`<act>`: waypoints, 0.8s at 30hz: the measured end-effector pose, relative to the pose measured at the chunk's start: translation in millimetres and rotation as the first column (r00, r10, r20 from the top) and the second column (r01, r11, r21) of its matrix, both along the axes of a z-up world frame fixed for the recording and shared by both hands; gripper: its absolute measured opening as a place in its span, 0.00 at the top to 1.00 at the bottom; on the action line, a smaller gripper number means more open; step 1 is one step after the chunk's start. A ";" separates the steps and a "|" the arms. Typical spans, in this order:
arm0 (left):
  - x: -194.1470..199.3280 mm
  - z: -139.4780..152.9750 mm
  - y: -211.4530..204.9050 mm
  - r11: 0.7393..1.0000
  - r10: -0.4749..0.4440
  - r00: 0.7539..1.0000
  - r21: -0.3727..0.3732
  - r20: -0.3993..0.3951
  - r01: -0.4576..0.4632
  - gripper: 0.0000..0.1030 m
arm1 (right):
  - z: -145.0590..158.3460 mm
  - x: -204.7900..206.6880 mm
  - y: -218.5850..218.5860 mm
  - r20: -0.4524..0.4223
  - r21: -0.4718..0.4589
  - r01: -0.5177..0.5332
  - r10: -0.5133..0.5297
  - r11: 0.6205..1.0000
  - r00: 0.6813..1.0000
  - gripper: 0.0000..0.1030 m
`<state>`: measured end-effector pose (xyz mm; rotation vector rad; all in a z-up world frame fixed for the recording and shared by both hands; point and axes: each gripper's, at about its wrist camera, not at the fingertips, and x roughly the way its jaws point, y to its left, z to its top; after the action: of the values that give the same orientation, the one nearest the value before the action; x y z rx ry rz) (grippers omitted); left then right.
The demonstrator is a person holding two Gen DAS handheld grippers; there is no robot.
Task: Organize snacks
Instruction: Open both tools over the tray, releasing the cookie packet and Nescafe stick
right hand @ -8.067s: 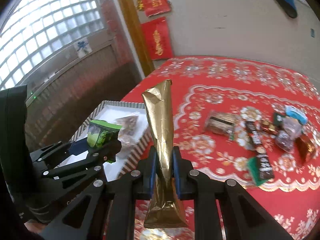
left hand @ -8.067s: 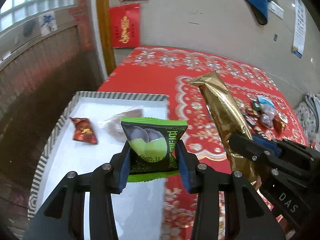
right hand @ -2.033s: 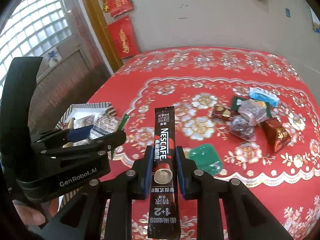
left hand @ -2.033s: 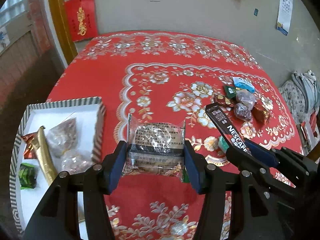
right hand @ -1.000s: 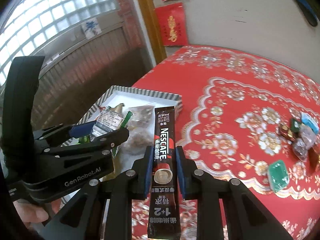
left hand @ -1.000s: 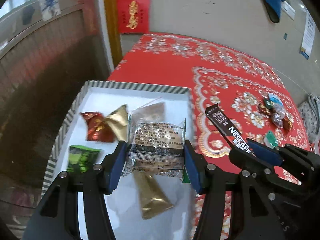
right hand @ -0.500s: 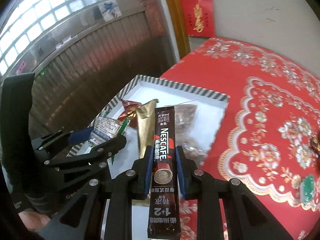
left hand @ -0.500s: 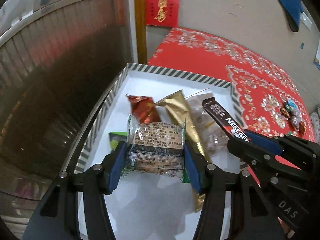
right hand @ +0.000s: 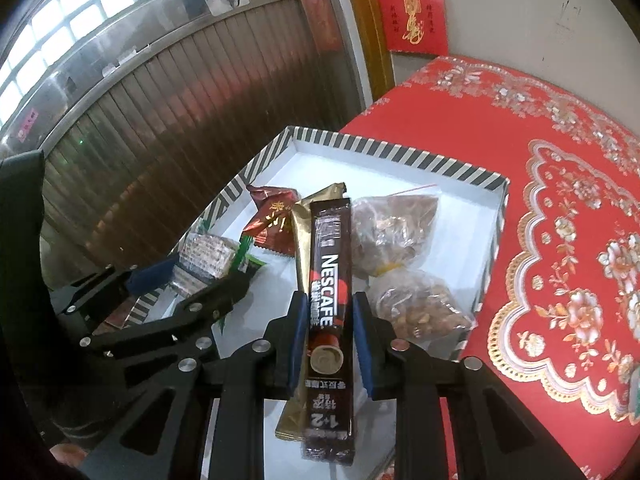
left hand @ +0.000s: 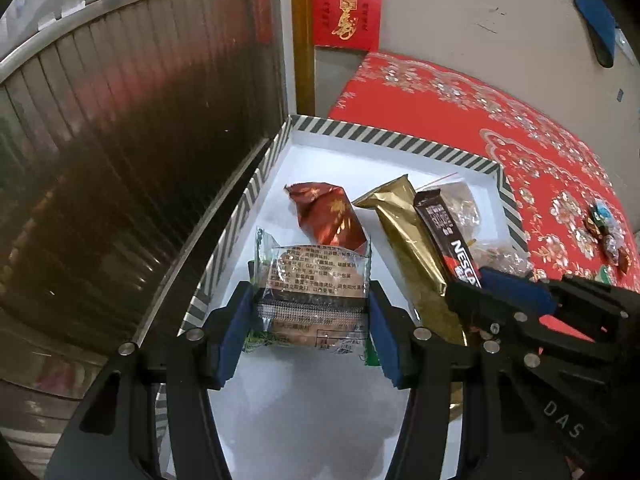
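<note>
Two grippers hold snacks over striped-rim white tray (left hand: 384,142) on worktop w/ red floral cloth (right hand: 560,128).

Right gripper (right hand: 325,322): jaws closed on dark brown stick sachet (right hand: 329,280) reading "NESCAFE" and "1+2", long axis running away from camera, far end over tray. Left gripper (left hand: 310,322): jaws clamped on clear-wrapped round pastry (left hand: 314,280), small print unreadable. In tray: red foil packet (left hand: 330,214), gold foil pouch (left hand: 412,248), two clear bags of nuts (right hand: 394,220). "DAS" on right gripper body.
</note>
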<state>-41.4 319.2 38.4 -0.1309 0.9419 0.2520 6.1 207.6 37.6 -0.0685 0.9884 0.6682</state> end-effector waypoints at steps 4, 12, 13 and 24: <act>-1.3 -0.5 3.5 1.000 0.011 1.000 -0.009 0.008 -0.011 0.43 | -1.8 -0.7 -1.1 -0.025 0.030 -0.008 0.009 1.000 1.000 0.75; -2.1 3.8 6.1 0.999 0.030 0.999 -0.038 0.020 -0.030 0.36 | 14.7 -6.9 -17.0 -0.002 0.108 0.026 -0.026 0.994 1.000 0.52; -2.7 5.9 6.1 0.999 0.035 0.999 -0.041 0.027 -0.034 0.35 | 16.7 -6.8 -18.4 -0.001 0.112 0.028 -0.028 0.993 1.000 0.52; -7.3 21.3 -15.8 1.000 0.023 0.997 -0.020 0.067 -0.022 0.31 | 25.2 -17.0 -38.4 0.023 0.119 0.049 -0.052 0.992 0.998 0.44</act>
<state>-48.7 303.3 59.7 -0.1662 0.8766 0.2578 -10.9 169.2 62.8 0.0516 0.9204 0.6764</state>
